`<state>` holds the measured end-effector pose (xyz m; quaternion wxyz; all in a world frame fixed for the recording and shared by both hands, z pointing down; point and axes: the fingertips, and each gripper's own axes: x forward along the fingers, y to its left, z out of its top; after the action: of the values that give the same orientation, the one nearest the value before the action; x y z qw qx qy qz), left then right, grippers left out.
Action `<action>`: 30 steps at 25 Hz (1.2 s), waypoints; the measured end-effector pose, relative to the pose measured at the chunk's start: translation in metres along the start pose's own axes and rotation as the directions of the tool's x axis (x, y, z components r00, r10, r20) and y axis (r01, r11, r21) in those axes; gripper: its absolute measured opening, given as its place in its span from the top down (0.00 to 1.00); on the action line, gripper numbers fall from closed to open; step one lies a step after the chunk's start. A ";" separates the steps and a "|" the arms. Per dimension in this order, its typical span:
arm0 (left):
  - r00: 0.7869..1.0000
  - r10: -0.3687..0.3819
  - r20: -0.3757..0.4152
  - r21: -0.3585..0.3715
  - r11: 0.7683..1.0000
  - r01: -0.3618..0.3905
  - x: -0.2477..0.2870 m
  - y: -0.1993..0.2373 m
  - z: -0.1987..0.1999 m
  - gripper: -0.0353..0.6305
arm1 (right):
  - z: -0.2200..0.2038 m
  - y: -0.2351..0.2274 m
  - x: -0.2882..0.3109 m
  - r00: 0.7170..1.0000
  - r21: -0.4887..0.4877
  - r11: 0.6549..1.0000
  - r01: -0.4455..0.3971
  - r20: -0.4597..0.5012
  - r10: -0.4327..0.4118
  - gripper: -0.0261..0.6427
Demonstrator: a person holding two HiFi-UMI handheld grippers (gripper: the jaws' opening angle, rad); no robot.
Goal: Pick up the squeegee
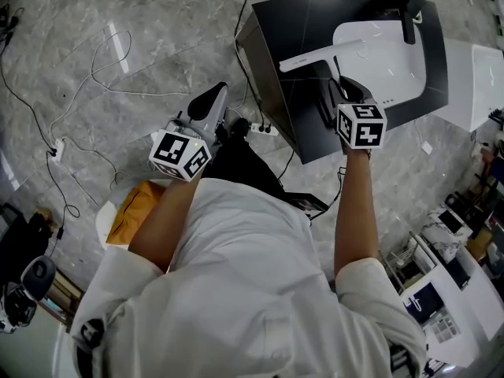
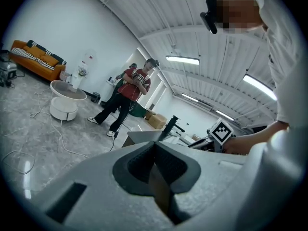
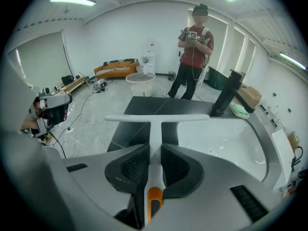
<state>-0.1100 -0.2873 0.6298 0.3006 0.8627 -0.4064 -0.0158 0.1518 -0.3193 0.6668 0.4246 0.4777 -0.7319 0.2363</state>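
The right gripper (image 3: 154, 153) has its two jaws pressed on the white handle of the squeegee (image 3: 156, 121). The handle runs right between the dark pads (image 3: 175, 165). Its orange end (image 3: 154, 200) sticks out at the back. The long white blade sits at the far end, like the top of a T. In the head view the squeegee (image 1: 319, 55) is over the black counter (image 1: 276, 22), just beside the white sink (image 1: 386, 57). I cannot tell if the blade touches the counter. The right gripper (image 1: 335, 93) points down at it. A black tap (image 1: 411, 10) stands at the far side of the sink.

The left gripper (image 2: 155, 146) has its jaws together, with nothing between them. In the head view it (image 1: 211, 97) is well away from the counter, over the grey floor (image 1: 118, 53), where thin cables lie.

A person in a red shirt (image 3: 193, 47) stands across the room. An orange sofa (image 2: 36, 61) is by the wall, with a round white table (image 2: 65, 100) near it.
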 end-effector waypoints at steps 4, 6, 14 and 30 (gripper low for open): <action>1.000 -0.023 0.022 0.037 0.999 0.022 -0.001 -0.017 0.019 0.93 | 0.021 0.005 -0.031 0.996 0.017 1.000 -0.003 0.091 0.001 0.84; 0.999 -0.041 0.033 0.061 0.997 0.039 -0.002 -0.026 0.029 0.93 | 0.031 0.008 -0.050 0.990 0.029 1.000 -0.002 0.143 -0.002 0.84; 0.990 -0.121 0.073 0.168 0.980 0.108 -0.009 -0.071 0.074 0.93 | 0.068 0.010 -0.136 0.929 0.072 0.997 0.032 0.366 -0.056 0.84; 0.941 -0.309 0.140 0.339 0.907 0.248 -0.009 -0.180 0.192 0.93 | 0.121 -0.018 -0.343 0.620 0.220 0.975 0.015 0.764 -0.181 0.84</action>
<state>-0.0433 -0.2899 0.3751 0.1124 0.9434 -0.3025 -0.0759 0.1828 -0.2472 0.3114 0.0302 0.6107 -0.7896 0.0518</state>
